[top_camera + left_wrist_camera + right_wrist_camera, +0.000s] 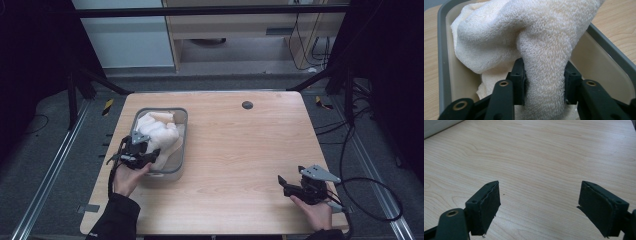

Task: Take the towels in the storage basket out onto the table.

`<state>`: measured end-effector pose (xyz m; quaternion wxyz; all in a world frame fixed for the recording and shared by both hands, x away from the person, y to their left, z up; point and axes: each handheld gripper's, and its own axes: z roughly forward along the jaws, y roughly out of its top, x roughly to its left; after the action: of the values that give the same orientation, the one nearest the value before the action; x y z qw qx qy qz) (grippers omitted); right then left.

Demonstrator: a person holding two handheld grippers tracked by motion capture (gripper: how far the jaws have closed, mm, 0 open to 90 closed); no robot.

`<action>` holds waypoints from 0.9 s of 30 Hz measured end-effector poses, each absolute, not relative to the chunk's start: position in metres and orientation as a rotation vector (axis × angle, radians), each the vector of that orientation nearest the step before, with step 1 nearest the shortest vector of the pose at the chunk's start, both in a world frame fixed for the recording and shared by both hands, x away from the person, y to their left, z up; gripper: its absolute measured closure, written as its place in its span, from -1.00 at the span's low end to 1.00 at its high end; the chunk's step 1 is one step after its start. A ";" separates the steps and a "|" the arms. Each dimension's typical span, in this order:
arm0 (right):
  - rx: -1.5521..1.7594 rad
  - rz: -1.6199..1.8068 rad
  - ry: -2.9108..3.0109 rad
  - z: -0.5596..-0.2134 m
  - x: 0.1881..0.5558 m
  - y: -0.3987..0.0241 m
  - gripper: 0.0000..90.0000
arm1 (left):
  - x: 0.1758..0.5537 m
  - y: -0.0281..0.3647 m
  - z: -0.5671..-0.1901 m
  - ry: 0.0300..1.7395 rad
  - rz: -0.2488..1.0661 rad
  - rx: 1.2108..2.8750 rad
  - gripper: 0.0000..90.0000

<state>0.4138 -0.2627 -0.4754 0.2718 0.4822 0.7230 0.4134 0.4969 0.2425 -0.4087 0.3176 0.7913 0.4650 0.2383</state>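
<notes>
Cream towel (544, 50) sits bunched in the grey bin (183, 145) at the table's (240, 150) left, a fold clamped by the left tool (545, 82), while the right tool (539, 205) gapes wide over bare wood.

One grey tray (183, 145), one cream towel (157, 135) inside it, one wooden worktop (240, 150), and two grippers: left gripper (142, 150), right gripper (290, 186).

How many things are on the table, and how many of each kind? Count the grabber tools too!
Towel: 1, cream, in the bin
Bin: 1, grey
Grippers: 2, the left gripper shut on the towel, the right gripper open over bare wood
Total: 4
</notes>
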 end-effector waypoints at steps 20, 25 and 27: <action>1.304 1.112 1.944 -0.475 0.414 -0.263 -0.61 | 0.488 0.257 -0.372 1.236 0.664 1.969 0.50; 1.298 1.109 1.943 -0.475 0.414 -0.263 -0.61 | 0.486 0.260 -0.361 1.223 0.674 1.945 0.51; 1.302 1.111 1.942 -0.475 0.414 -0.263 -0.61 | 0.484 0.261 -0.354 1.215 0.674 1.937 0.51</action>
<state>0.4136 -0.2631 -0.4748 0.2728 0.4840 0.7218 0.4128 0.4838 0.2608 -0.3545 0.3696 0.7550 0.4736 0.2628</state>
